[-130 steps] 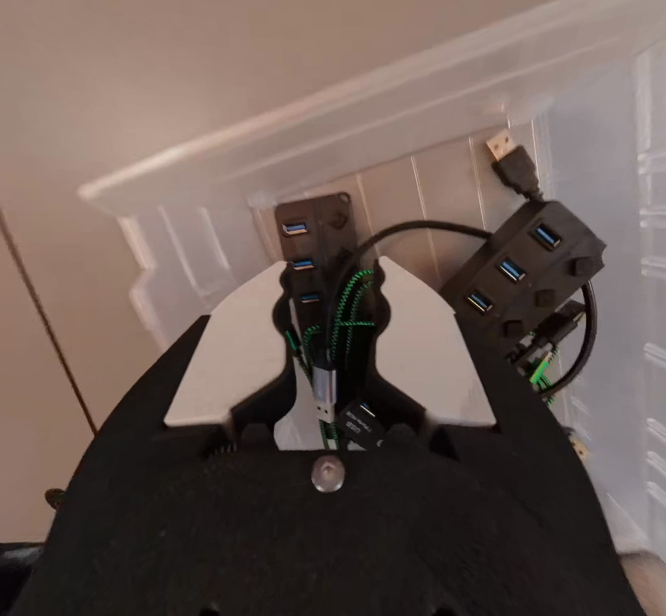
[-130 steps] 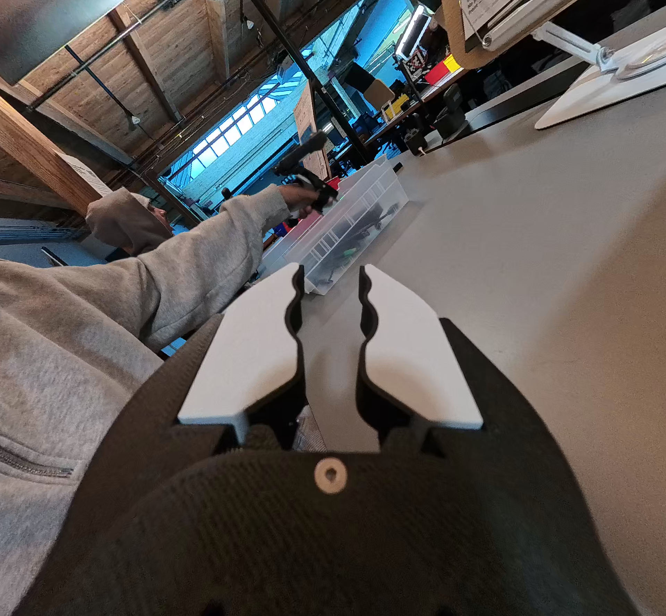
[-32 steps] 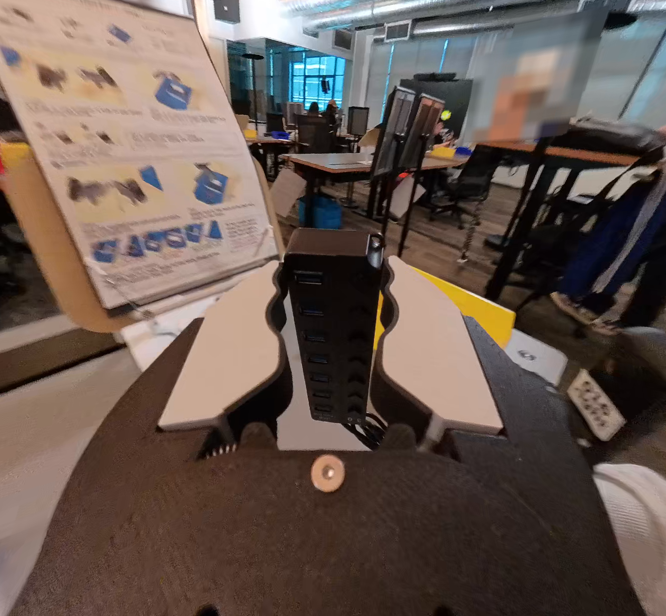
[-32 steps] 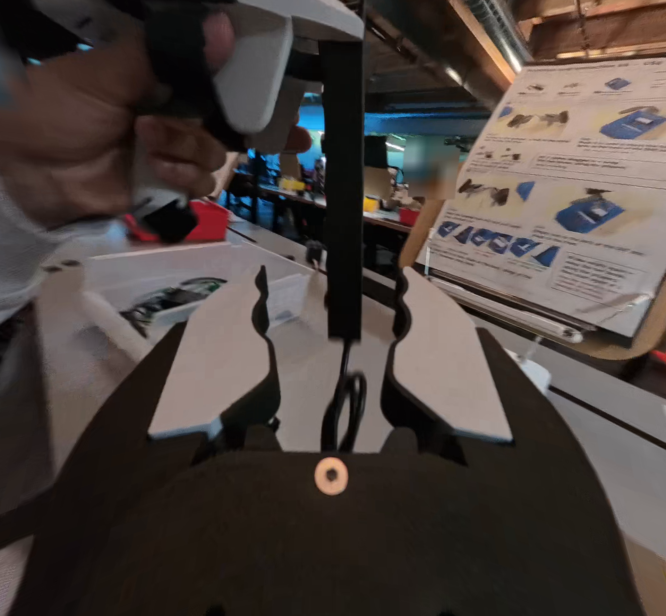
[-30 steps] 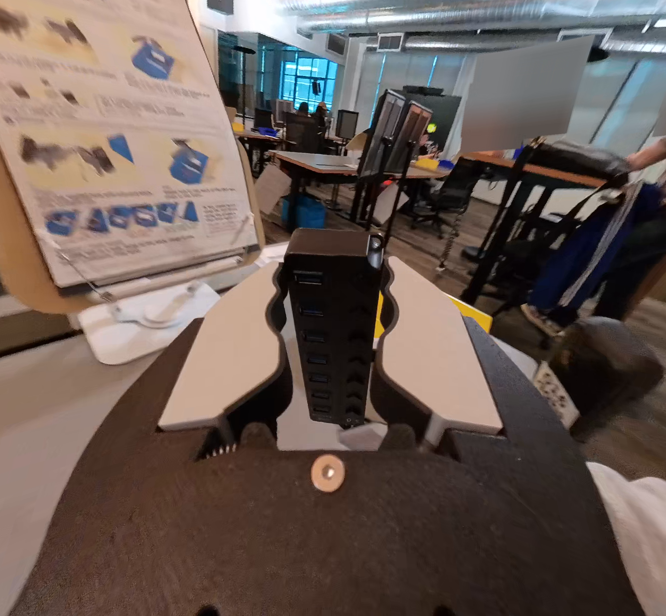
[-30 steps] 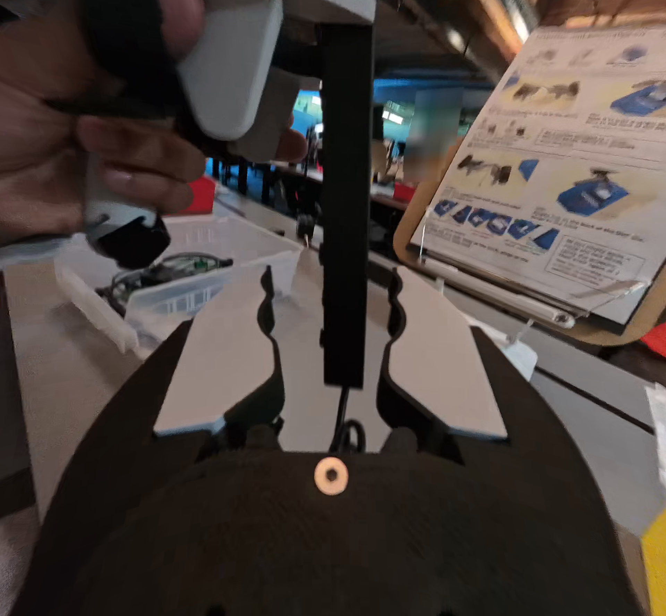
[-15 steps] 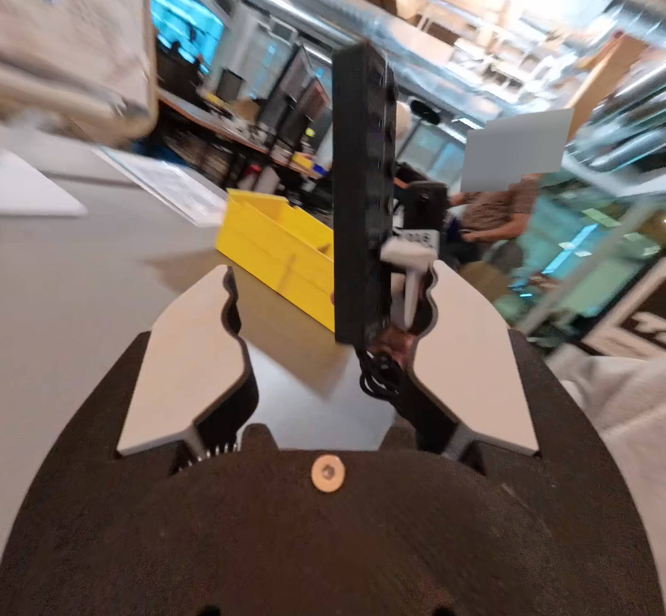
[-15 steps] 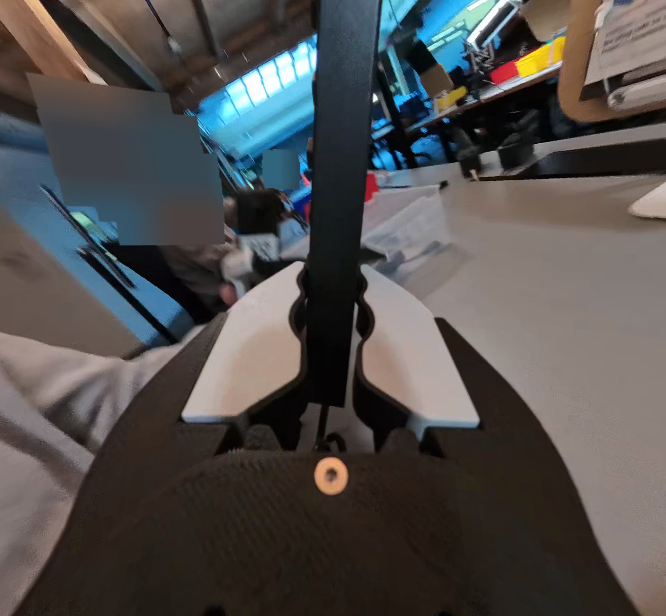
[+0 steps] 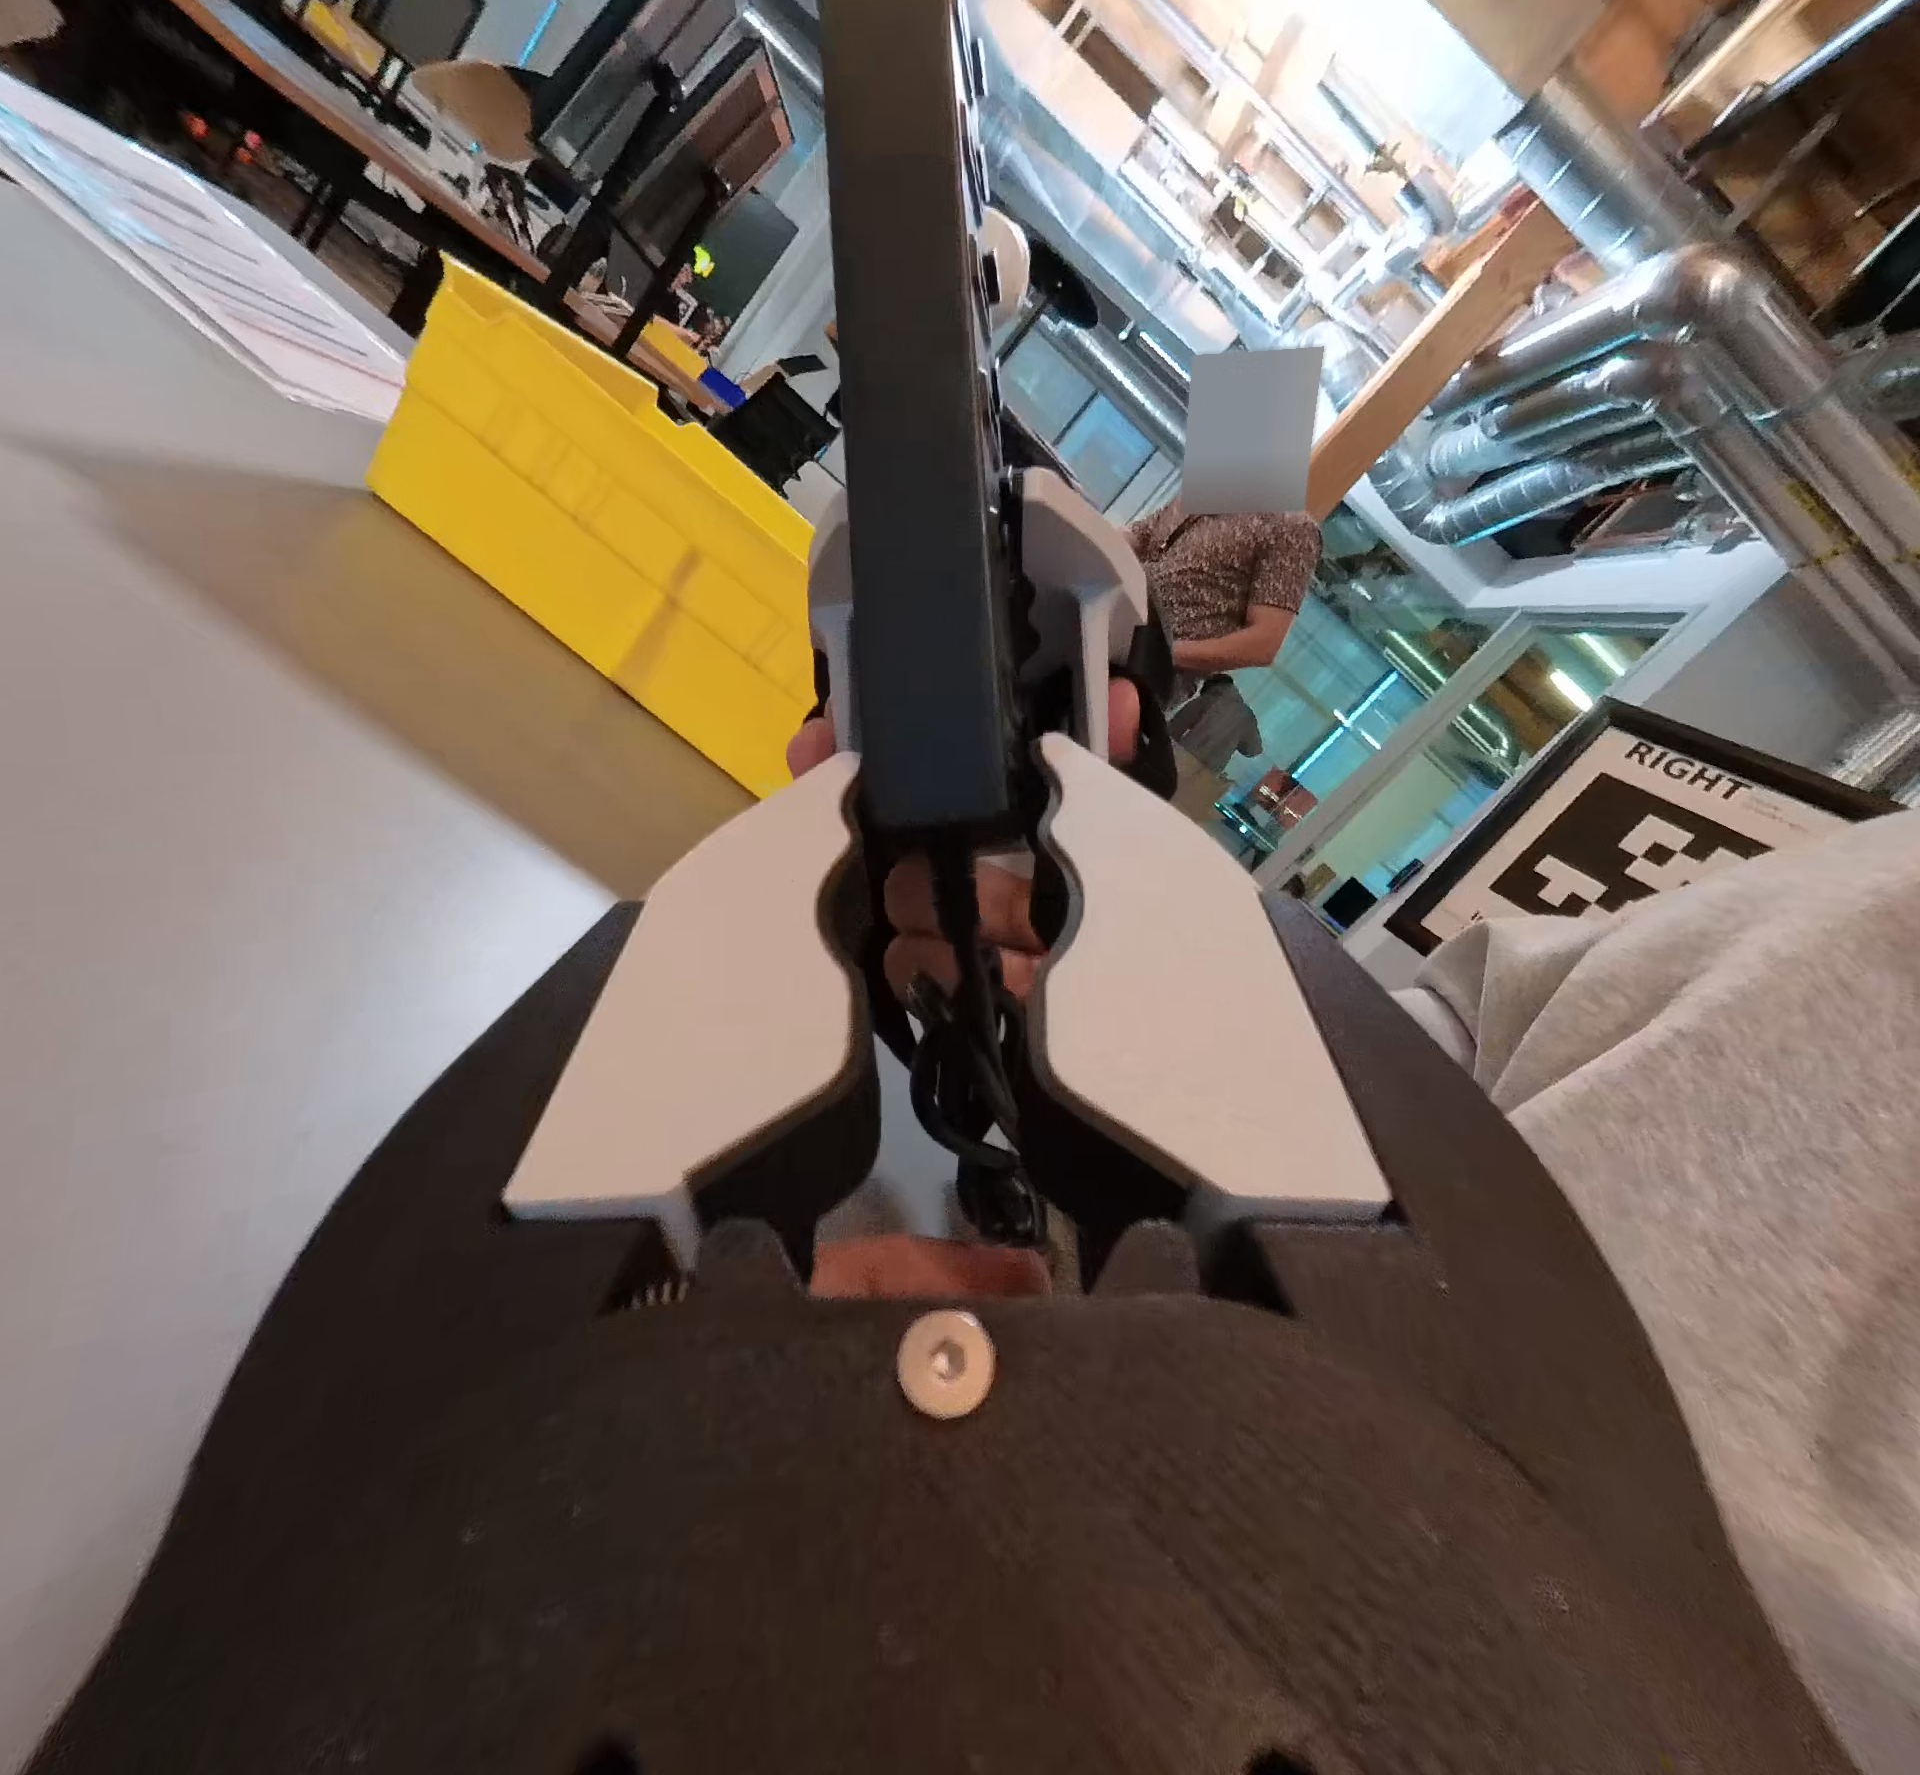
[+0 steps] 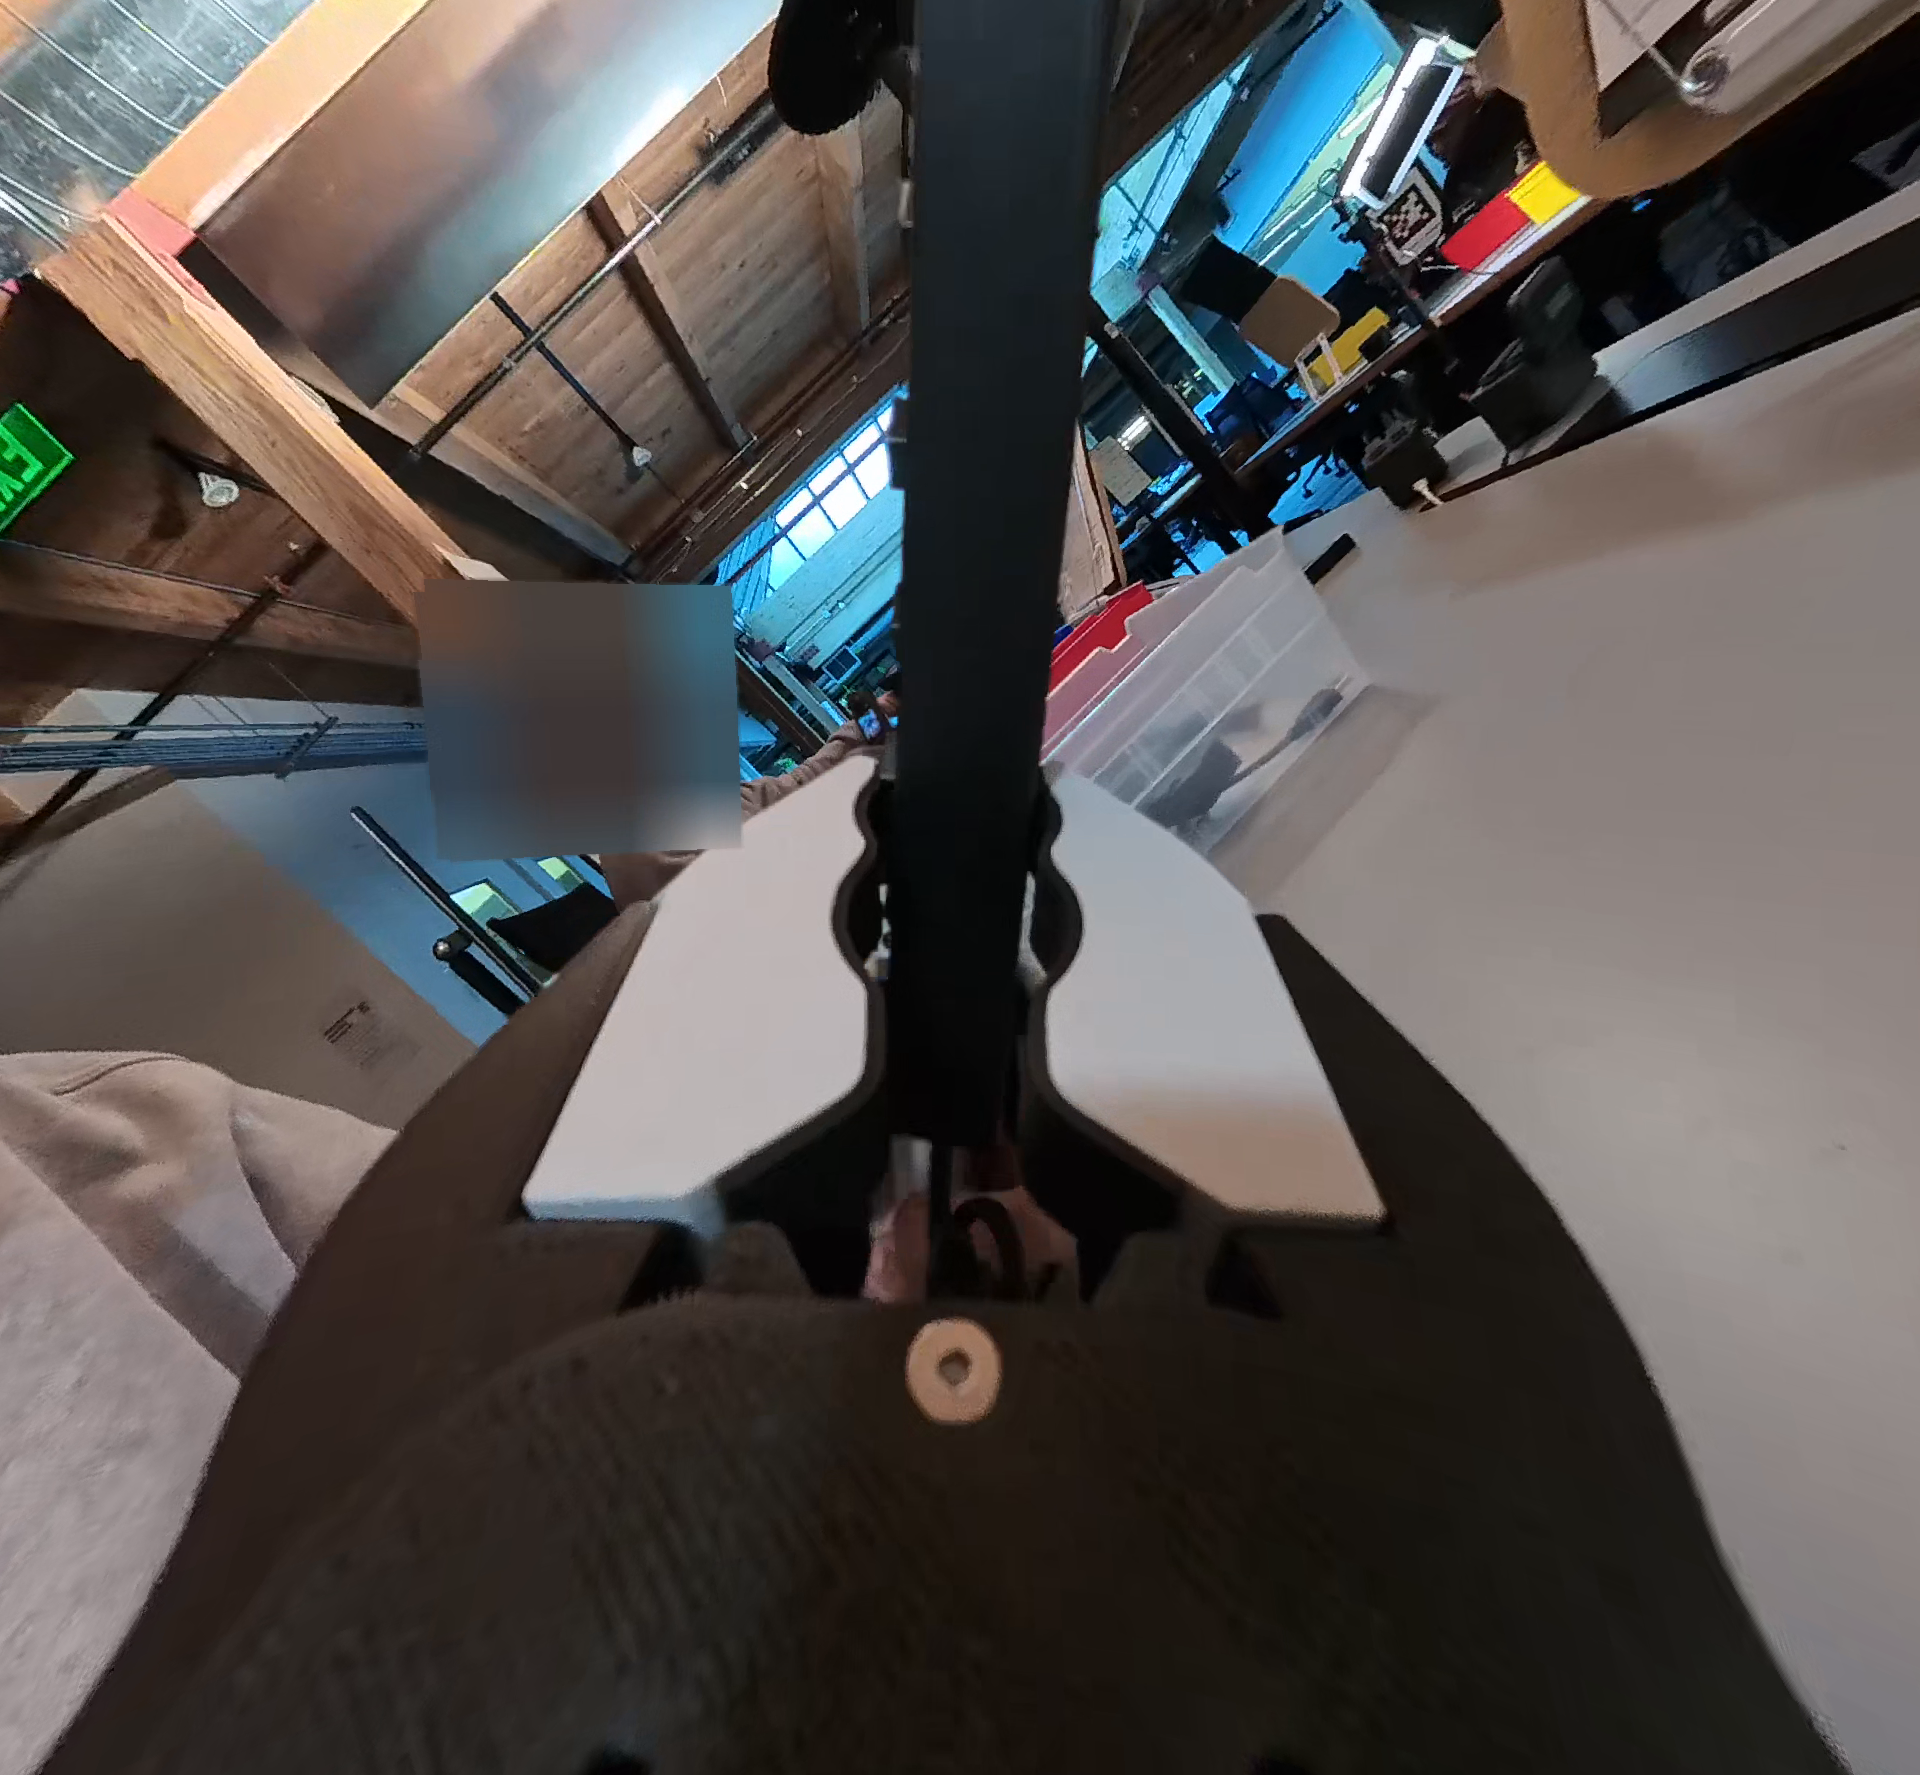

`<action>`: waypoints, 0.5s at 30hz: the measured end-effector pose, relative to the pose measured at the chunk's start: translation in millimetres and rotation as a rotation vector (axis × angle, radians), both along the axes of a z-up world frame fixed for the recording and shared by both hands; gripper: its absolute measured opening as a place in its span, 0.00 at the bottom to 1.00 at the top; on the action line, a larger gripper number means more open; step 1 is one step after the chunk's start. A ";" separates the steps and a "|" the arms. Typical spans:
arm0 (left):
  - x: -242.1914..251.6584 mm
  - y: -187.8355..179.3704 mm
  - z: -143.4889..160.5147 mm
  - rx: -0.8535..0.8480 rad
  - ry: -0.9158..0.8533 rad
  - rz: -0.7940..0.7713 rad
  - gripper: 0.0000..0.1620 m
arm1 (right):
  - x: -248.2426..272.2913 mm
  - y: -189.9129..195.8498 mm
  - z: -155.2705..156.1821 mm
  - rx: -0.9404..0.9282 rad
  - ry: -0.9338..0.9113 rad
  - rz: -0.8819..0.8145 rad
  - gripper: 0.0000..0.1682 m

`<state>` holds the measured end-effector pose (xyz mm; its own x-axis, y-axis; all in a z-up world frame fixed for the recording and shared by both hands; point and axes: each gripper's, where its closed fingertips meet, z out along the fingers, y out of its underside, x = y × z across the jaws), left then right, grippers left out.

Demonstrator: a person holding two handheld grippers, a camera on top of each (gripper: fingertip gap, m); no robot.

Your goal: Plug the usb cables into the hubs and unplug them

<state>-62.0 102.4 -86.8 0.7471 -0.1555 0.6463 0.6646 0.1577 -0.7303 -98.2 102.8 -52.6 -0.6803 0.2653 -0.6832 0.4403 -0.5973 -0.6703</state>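
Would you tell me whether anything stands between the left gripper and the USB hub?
Nothing visible does. The left gripper has its tips against the lower end of the USB hub, and the right gripper clamps it farther up. The black cable hangs below the hub, behind the tips, not between them and the hub.

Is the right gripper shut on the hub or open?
Shut: the right gripper has both white fingers pressed against the black hub.

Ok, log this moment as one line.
hub: upright, held off table | right gripper: shut on hub | left gripper: closing at its base
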 end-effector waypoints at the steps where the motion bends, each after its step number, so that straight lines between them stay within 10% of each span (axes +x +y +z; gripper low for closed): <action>1: -0.9 -1.9 0.2 0.001 0.008 -0.006 0.17 | 0.4 -0.8 -0.5 -0.007 0.000 0.005 0.15; 15: -35.8 -34.7 6.0 -0.011 0.014 0.023 0.17 | -15.7 60.8 4.8 -0.004 0.021 -0.174 0.32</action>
<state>-97.8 67.7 -80.8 0.7596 -0.1314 0.6370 0.6504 0.1645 -0.7416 -113.9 163.6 -47.8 -0.6380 0.3776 -0.6711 0.3159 -0.6665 -0.6753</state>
